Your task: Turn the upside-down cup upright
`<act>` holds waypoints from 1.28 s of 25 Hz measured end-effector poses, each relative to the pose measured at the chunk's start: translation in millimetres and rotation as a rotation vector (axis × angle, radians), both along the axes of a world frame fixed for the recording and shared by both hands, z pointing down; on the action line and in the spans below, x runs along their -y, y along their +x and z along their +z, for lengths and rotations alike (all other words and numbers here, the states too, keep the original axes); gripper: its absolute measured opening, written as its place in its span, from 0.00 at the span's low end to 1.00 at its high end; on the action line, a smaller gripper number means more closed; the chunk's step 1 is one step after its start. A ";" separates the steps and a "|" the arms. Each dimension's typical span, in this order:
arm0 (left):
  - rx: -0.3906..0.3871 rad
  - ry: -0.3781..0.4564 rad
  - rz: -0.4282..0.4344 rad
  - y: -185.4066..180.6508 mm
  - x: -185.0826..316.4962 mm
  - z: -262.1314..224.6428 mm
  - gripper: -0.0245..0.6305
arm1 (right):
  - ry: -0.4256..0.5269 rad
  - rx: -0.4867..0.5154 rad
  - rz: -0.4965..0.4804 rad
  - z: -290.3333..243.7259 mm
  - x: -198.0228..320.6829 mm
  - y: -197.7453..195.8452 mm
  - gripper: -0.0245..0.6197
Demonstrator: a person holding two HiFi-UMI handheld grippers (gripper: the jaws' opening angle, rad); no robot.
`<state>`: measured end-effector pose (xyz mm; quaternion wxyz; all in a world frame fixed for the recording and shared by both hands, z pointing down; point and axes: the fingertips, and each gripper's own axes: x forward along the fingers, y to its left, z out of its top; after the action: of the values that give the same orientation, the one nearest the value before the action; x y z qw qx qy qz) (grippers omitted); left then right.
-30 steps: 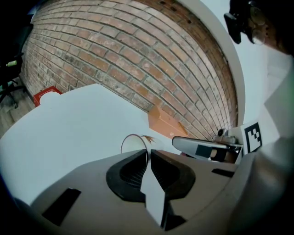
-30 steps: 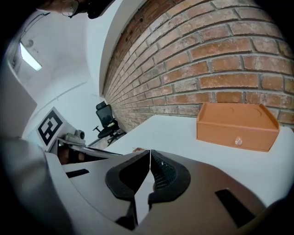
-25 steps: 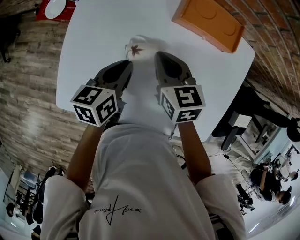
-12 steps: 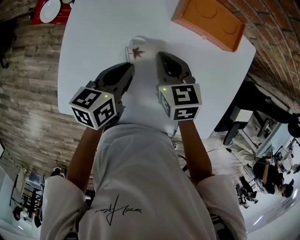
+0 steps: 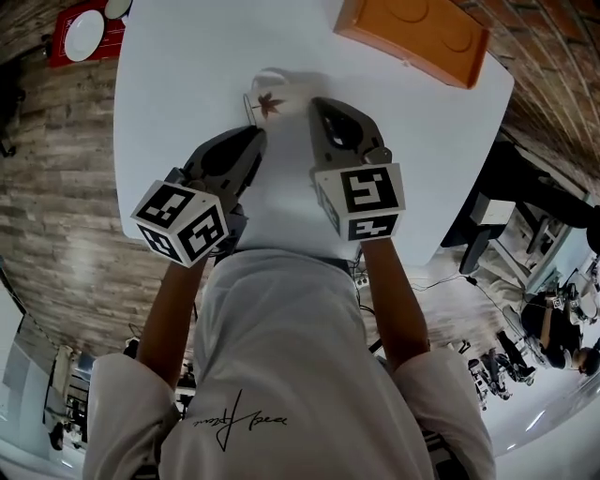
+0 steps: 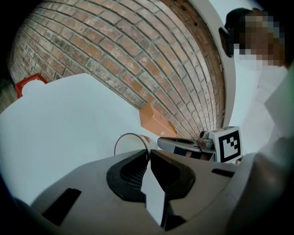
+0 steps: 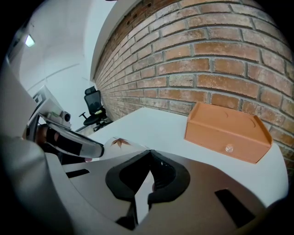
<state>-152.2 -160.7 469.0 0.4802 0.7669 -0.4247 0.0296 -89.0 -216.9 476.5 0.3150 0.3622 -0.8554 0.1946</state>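
Brick wall (image 7: pixel 220 41) along the far side of the room, planked wooden floor (image 5: pixel 56 187) below on the left. White table (image 5: pixel 187 94) across the upper middle of the head view. White shirt (image 5: pixel 272 356) of the person low in that view, both forearms stretched toward the table.

Orange box (image 5: pixel 412 33) near the far right corner of the table, well apart from both tools. Left gripper (image 5: pixel 257 134) and right gripper (image 5: pixel 319 105) side by side over the near part of the table, each with its marker cube at the rear. Left jaws pressed together with nothing between them, tips meeting just short of the cup. Right jaws likewise together and empty.

Red tray (image 5: pixel 114 28) on the floor beyond the table's left corner, with a white plate (image 5: pixel 82 33) on it.

White cup (image 5: pixel 274 94) on the table just ahead of the two gripper tips, seemingly on its side, round open mouth turned toward the left gripper. Cannot tell whether either tip touches it. Small reddish-brown leaf print (image 5: pixel 270 103) on the cup's wall.
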 end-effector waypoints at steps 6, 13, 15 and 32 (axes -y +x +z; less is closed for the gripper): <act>0.026 0.003 -0.002 1.8 3.1 -2.3 0.06 | 0.017 0.007 0.014 -0.9 1.0 1.6 0.07; 0.072 0.017 -0.016 3.3 6.1 -5.5 0.06 | 0.024 0.033 0.020 -0.6 3.2 3.7 0.07; 0.078 0.013 -0.026 3.0 6.6 -5.4 0.06 | 0.038 0.036 0.016 -1.3 4.5 3.1 0.07; 0.087 0.021 -0.027 9.7 10.9 -10.9 0.06 | 0.022 0.047 0.038 3.1 10.6 7.0 0.07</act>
<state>-142.5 -171.6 458.1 0.4535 0.7642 -0.4556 0.0520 -82.0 -227.5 479.6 0.2872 0.3774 -0.8575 0.1995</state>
